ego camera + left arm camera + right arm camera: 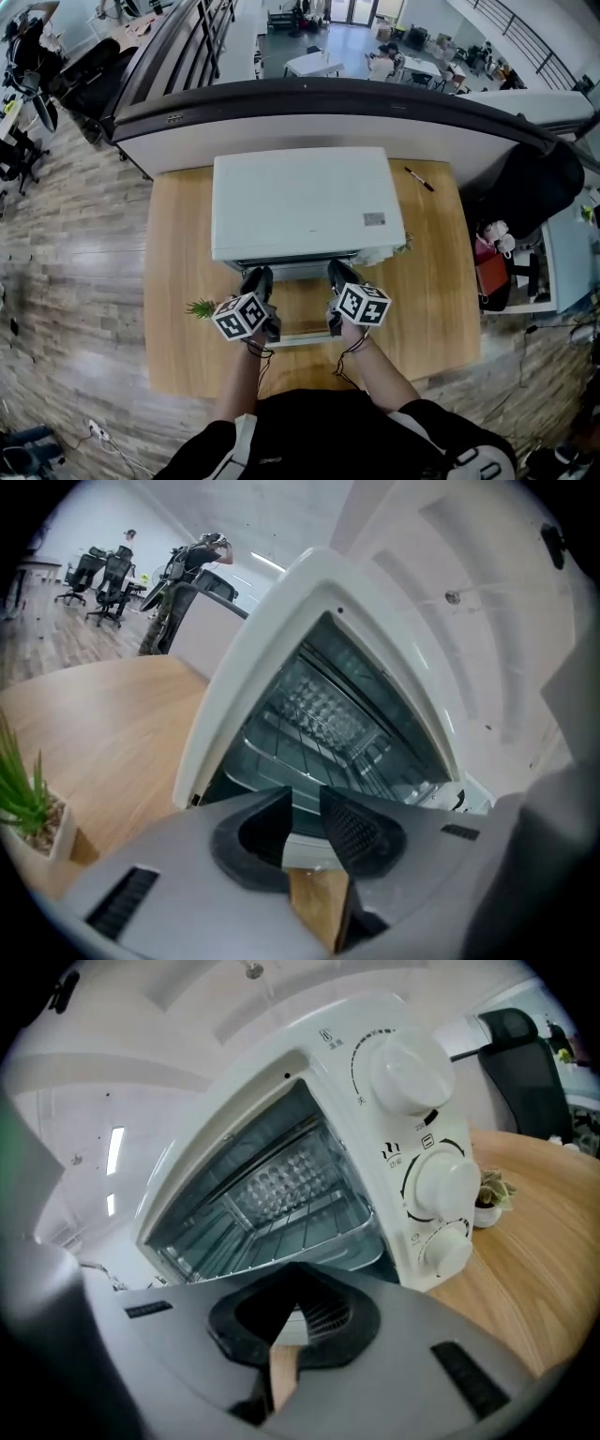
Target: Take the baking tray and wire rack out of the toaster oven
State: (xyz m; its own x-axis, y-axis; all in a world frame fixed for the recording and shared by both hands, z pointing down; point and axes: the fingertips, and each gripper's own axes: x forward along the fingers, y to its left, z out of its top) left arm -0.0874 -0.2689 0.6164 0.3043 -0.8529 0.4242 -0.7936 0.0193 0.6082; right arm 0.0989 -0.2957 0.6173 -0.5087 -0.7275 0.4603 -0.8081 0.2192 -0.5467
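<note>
A white toaster oven (pixel 305 202) stands on the wooden table (pixel 178 281) with its door (pixel 300 337) folded down. Inside, the wire rack (pixel 277 1227) lies above the metal baking tray (pixel 356 1241); the left gripper view shows the rack (pixel 314 728) and tray (pixel 248 766) too. My left gripper (pixel 258 278) is at the oven mouth, its jaws (pixel 305 810) a small gap apart around the tray's pale front rim. My right gripper (pixel 339 272) is beside it, and its jaws (pixel 298 1312) look shut on that thin rim.
Three white knobs (pixel 441 1180) sit on the oven's right side. A small potted plant (pixel 200 307) stands left of the door and another (pixel 487 1199) by the oven's right corner. A pen (pixel 419 179) lies at the back right. A dark railing (pixel 309 94) runs behind the table.
</note>
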